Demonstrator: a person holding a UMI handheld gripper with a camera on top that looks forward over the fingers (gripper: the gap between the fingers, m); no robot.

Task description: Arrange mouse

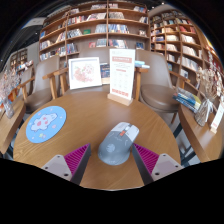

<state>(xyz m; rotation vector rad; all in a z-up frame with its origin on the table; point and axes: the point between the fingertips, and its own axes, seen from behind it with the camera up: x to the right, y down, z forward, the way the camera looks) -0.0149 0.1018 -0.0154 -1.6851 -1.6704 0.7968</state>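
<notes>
Grey mouse (117, 143) sits low-centre on the wooden table (90, 115) between the wide-open, empty gripper (110, 158) fingers, not gripped; blue mat (45, 123) left, arranging undone.

Between your gripper's (112, 160) fingers, the near end of the mouse (117, 144) drops out of view. Beyond it, the print on the standing sign (121, 76) and the framed picture (84, 71) is too small to read.
</notes>
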